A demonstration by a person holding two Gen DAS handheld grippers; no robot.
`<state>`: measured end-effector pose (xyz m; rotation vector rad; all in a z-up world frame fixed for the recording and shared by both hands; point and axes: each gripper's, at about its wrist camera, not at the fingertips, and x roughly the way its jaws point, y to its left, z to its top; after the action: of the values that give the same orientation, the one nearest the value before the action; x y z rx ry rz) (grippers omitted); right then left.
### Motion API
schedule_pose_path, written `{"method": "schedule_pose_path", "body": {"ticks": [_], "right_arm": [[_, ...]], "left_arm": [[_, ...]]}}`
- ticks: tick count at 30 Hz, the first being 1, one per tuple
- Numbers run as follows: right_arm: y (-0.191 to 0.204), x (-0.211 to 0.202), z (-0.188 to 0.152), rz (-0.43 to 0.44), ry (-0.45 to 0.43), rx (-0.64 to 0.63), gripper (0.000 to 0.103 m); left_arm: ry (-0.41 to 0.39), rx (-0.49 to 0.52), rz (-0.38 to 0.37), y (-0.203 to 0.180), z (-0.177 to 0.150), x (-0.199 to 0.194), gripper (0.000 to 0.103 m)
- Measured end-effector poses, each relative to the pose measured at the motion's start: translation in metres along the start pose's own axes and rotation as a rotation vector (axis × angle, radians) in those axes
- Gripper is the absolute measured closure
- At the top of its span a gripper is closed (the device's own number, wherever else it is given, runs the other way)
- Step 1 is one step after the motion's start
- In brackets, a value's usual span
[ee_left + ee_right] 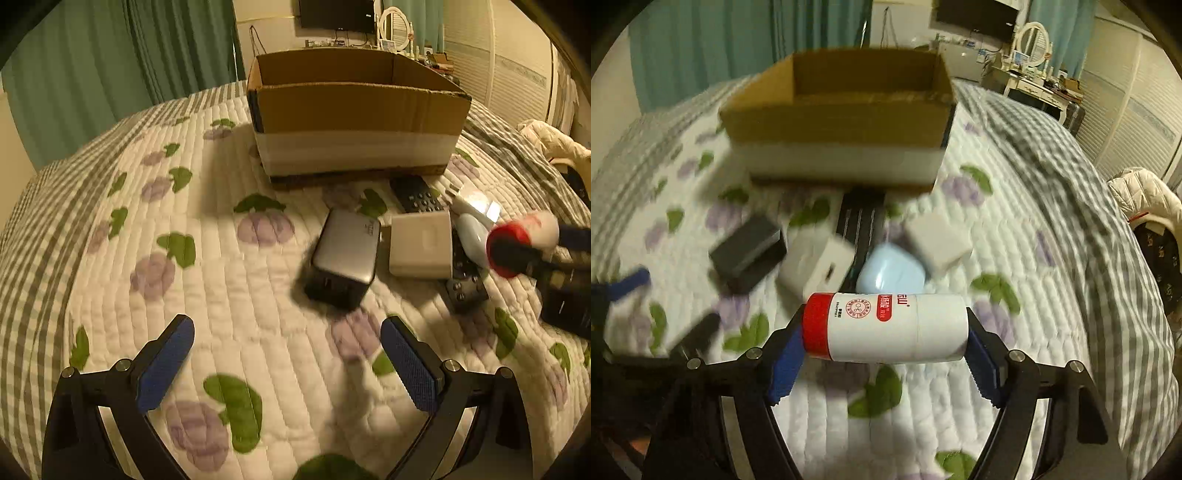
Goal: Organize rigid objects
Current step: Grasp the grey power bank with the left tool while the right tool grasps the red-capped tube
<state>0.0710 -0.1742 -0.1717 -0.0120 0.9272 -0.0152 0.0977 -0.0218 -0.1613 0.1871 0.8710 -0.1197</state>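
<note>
A bed is being covered by a quilt (155, 229) w/ purple flowers and green leaves, and a cardboard box (354, 110) is sitting open on it towards the far side. Near the box's front a cluster is lying — grey-topped black case (345, 258), white box (421, 245), pale blue case (891, 273), black remote (417, 195). A white bottle w/ red cap (886, 326) is being pinched sideways, end to end, by the right gripper (884, 345) above the quilt. The left gripper (288, 365) is being held spread wide — nothing between its pads.

Left claw (287, 360) agape over the quilt (207, 295), grey charger (345, 254) just ahead, cardboard box (354, 110) beyond
</note>
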Motion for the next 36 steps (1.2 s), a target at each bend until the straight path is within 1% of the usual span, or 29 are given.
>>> {"method": "schedule_pose_path", "body": {"ticks": [2,5,8,10,12,15,17,19,20,21,24,26,29,32,36], "right_arm": [[-0.007,0.001,0.009,0.005,-0.015,0.029,0.027],[-0.015,0.006,0.023,0.010,-0.028,0.059,0.027],[-0.019,0.013,0.030,0.014,-0.038,0.079,0.027],[-0.021,0.018,0.032,0.018,-0.036,0.089,0.027],[-0.021,0.022,0.031,0.022,-0.032,0.096,0.027],[-0.021,0.025,0.030,0.023,-0.027,0.092,0.027],[-0.020,0.026,0.029,0.020,-0.025,0.085,0.027],[-0.018,0.025,0.029,0.024,-0.027,0.089,0.027],[-0.017,0.023,0.029,0.029,-0.037,0.092,0.027],[-0.016,0.022,0.029,0.030,-0.047,0.092,0.027],[-0.010,0.017,0.030,0.014,-0.064,0.056,0.027],[-0.009,0.014,0.030,0.004,-0.074,0.046,0.027],[-0.012,0.009,0.032,0.013,-0.082,0.060,0.027],[-0.015,0.000,0.034,0.008,-0.096,0.063,0.027],[-0.020,-0.021,0.041,0.010,-0.133,0.059,0.027]], "left_arm": [[-0.010,0.006,0.002,-0.002,0.008,0.003,0.000],[-0.023,0.003,-0.022,-0.008,0.021,0.010,0.000],[-0.022,0.049,-0.028,-0.019,0.029,0.022,0.002],[-0.004,0.072,-0.022,-0.024,0.031,0.034,0.010],[0.022,0.068,-0.025,-0.025,0.033,0.046,0.015],[0.033,0.064,-0.041,-0.025,0.038,0.055,0.019],[0.038,0.086,-0.060,-0.029,0.041,0.058,0.028],[0.056,0.103,-0.081,-0.033,0.043,0.061,0.042],[0.060,0.111,-0.086,-0.036,0.043,0.061,0.046],[0.061,0.125,-0.094,-0.040,0.044,0.060,0.054],[0.064,0.146,-0.077,-0.044,0.042,0.057,0.057],[0.070,0.125,-0.081,-0.042,0.043,0.053,0.059],[0.066,0.086,-0.105,-0.037,0.045,0.042,0.061],[0.044,0.084,-0.100,-0.036,0.048,0.024,0.061],[0.008,0.030,-0.117,-0.028,0.059,-0.006,0.061]]}}
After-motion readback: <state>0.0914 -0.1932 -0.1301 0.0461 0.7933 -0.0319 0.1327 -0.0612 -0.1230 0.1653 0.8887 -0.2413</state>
